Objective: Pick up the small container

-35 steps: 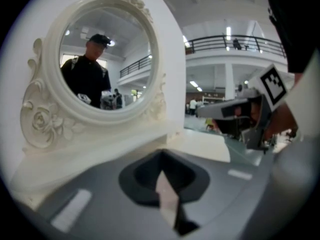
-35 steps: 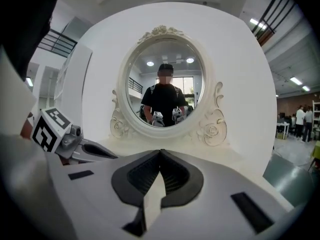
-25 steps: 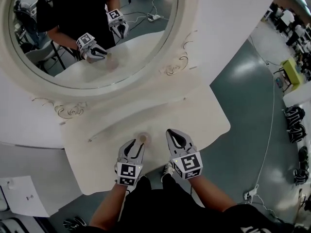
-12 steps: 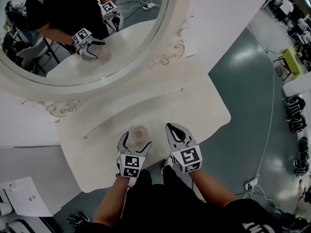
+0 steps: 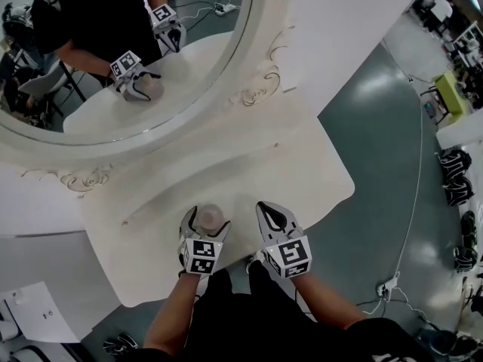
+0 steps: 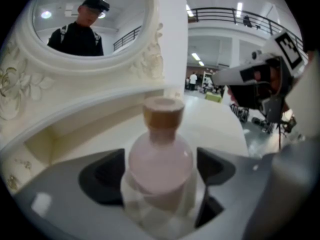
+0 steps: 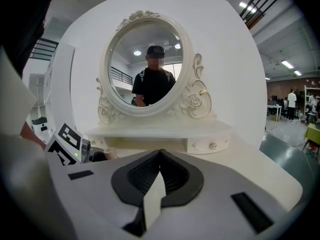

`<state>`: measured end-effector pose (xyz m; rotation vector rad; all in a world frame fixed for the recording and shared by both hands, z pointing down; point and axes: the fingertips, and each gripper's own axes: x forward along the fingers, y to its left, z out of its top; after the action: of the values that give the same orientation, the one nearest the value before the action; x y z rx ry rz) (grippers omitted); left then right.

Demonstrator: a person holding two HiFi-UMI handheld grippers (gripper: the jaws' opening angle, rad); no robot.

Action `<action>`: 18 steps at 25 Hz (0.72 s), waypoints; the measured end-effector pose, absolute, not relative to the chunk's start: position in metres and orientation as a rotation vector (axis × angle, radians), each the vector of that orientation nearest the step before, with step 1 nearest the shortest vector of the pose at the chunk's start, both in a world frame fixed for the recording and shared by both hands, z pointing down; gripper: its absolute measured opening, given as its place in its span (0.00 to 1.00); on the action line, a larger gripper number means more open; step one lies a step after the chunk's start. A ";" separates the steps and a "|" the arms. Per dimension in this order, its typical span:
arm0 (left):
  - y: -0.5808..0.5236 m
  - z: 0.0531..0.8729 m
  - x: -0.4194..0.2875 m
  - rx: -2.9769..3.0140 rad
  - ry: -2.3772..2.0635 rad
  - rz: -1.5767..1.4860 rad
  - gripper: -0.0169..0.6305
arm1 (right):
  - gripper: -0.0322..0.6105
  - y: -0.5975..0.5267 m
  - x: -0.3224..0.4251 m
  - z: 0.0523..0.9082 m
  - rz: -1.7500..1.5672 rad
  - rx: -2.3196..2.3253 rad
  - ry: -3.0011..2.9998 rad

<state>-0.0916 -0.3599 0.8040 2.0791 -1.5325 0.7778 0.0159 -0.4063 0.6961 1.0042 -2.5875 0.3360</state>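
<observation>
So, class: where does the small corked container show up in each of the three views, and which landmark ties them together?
Head view: small container at lower centre, on the dresser top.
Left gripper view: it fills the middle.
Right gripper view: low at the left, only its cork top shows.
Shared landmark: the oval mirror behind it.

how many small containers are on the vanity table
1. The small container stands on the table near its front edge, between the jaws of the left claw, which have just been opening and don't grip it. The one in the mirror is its reflection.
</observation>
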 end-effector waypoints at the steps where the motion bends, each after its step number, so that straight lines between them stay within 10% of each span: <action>1: -0.361 0.806 -0.092 2.073 -1.529 0.782 0.73 | 0.06 -0.406 0.016 0.698 0.341 1.003 -2.586; 18: -0.366 0.816 -0.089 2.065 -1.486 0.805 0.65 | 0.06 -0.414 0.014 0.705 0.363 0.992 -2.579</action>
<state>-0.0889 -0.3660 0.8156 2.0650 -1.4858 0.8045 0.0145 -0.4138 0.7046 0.9923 -2.5794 0.3633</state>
